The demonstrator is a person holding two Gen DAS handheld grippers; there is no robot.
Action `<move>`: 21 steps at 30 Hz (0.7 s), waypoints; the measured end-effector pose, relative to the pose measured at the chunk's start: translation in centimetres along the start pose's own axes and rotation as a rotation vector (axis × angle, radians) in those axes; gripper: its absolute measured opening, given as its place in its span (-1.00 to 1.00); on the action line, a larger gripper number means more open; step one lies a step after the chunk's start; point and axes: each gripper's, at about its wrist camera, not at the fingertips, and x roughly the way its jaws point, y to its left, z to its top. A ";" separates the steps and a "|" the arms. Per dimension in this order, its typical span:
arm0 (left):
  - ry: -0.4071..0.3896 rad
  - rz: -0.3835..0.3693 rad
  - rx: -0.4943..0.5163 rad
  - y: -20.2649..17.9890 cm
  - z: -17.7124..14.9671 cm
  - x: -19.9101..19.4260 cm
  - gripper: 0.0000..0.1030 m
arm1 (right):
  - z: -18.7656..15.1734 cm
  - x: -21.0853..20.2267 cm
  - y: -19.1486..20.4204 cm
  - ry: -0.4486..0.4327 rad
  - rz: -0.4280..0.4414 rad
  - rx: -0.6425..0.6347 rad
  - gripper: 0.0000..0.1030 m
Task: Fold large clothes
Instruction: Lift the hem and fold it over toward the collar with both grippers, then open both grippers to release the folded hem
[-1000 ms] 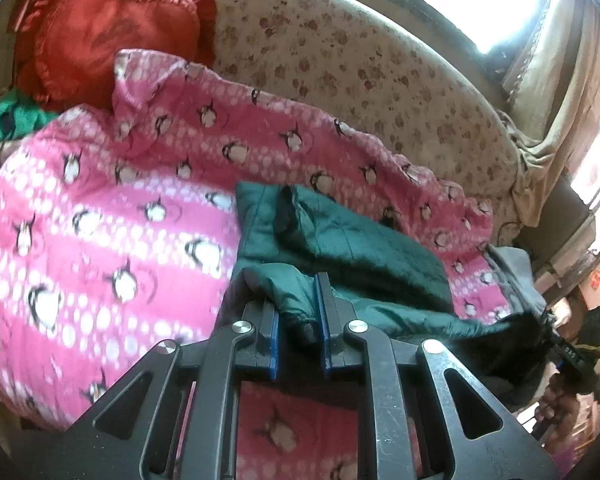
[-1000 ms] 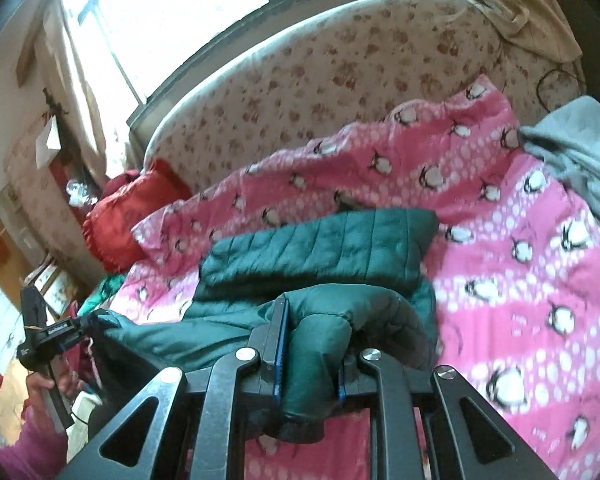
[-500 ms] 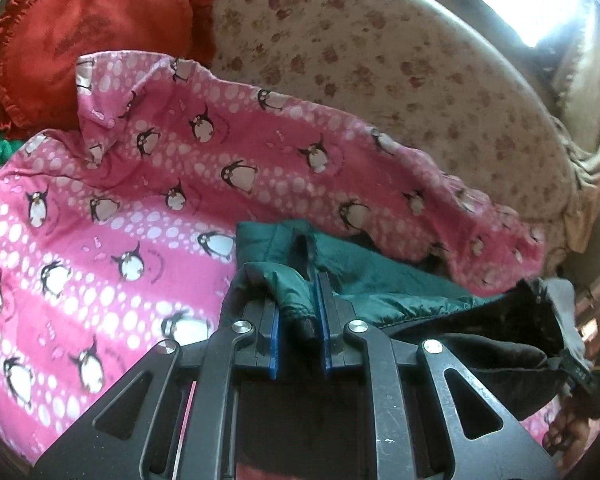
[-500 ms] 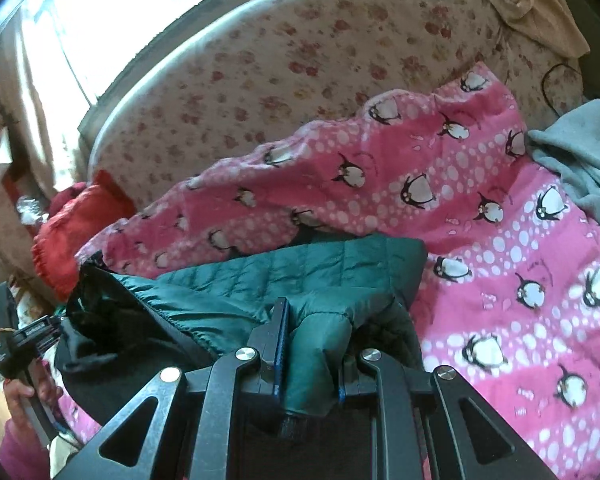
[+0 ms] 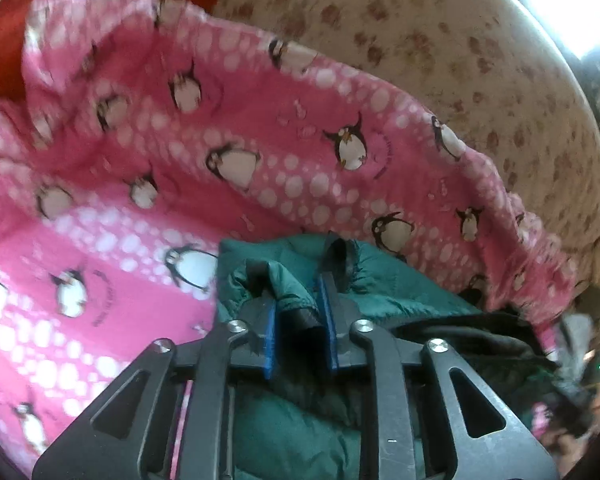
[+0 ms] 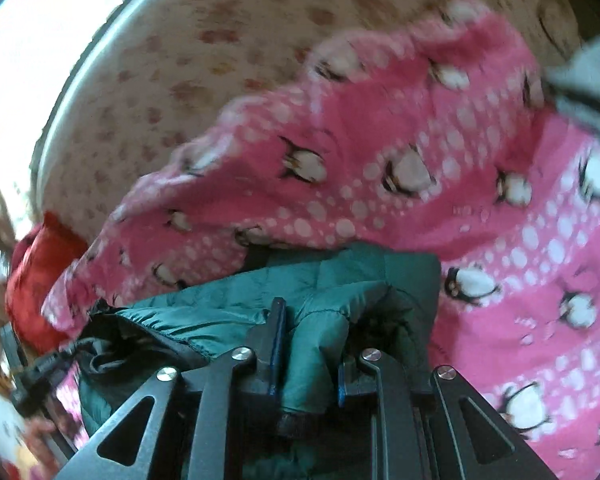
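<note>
Setting: I am looking at a sofa with a floral backrest (image 5: pixel 440 52), a bright window above it, and a pink penguin blanket (image 5: pixel 148 184) covering the seat. A red cushion (image 6: pixel 36 280) is sitting at the blanket's far end, and a grey cloth (image 6: pixel 588 84) is lying at its other end.

Item, task: a dark green quilted jacket (image 5: pixel 384 280), lying bunched on the blanket directly in front of both grippers, with its black lining (image 5: pixel 472 344) showing along one edge.

Item, left gripper (image 5: pixel 298 308): I am seeing its blue-padded fingers (image 5: pixel 269 328) clamping a gathered edge of the jacket, green fabric filling the narrow gap between them. The rest of the garment is spreading ahead of it and off to its right. The tool is pointing forward and slightly down toward the seat, close above the fabric.

Item, right gripper (image 6: pixel 308 356): I am seeing its fingers gripping a thick padded fold of the jacket, which is bulging up between them and hanging down over the frame. The quilted body is lying just beyond the tips and stretching leftward. This tool is angling down toward the seat as well.

Note: both views are blurring. In the right wrist view, the opposite tool is showing dimly at the left edge; I cannot tell its details there.
</note>
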 end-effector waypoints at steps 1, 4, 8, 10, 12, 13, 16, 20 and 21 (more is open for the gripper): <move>0.004 -0.029 -0.019 0.4 0.1 0.1 -0.51 | -0.1 1.0 -0.8 0.016 0.019 0.036 -0.57; 0.028 -0.109 -0.046 1.5 0.7 -0.5 -0.41 | -0.3 1.5 -2.0 -0.010 0.073 0.076 -0.46; -0.019 -0.101 -0.007 1.2 1.4 -3.6 0.18 | 0.0 -1.2 -1.7 -0.086 0.101 0.050 -0.27; -0.093 -0.090 0.013 0.9 1.3 -5.5 0.33 | 0.1 -3.1 -1.2 -0.128 0.101 0.026 -0.09; -0.133 -0.104 0.038 0.4 0.9 -7.0 0.34 | 0.1 -5.0 -0.2 -0.170 0.075 -0.022 -0.01; -0.131 -0.104 0.048 0.1 0.7 -7.3 0.34 | 0.0 -5.8 0.4 -0.180 0.074 -0.050 -0.01; -0.116 -0.101 0.071 -1.0 -0.4 -7.3 0.34 | -0.6 -7.0 2.7 -0.179 0.075 -0.151 -0.01; -0.050 -0.039 0.125 -2.9 -2.5 -5.0 0.34 | -2.1 -5.1 6.8 -0.104 0.060 -0.313 -0.01; -0.033 -0.005 0.145 -3.4 -3.0 -4.2 0.34 | -2.6 -4.5 7.6 -0.091 0.048 -0.354 -0.01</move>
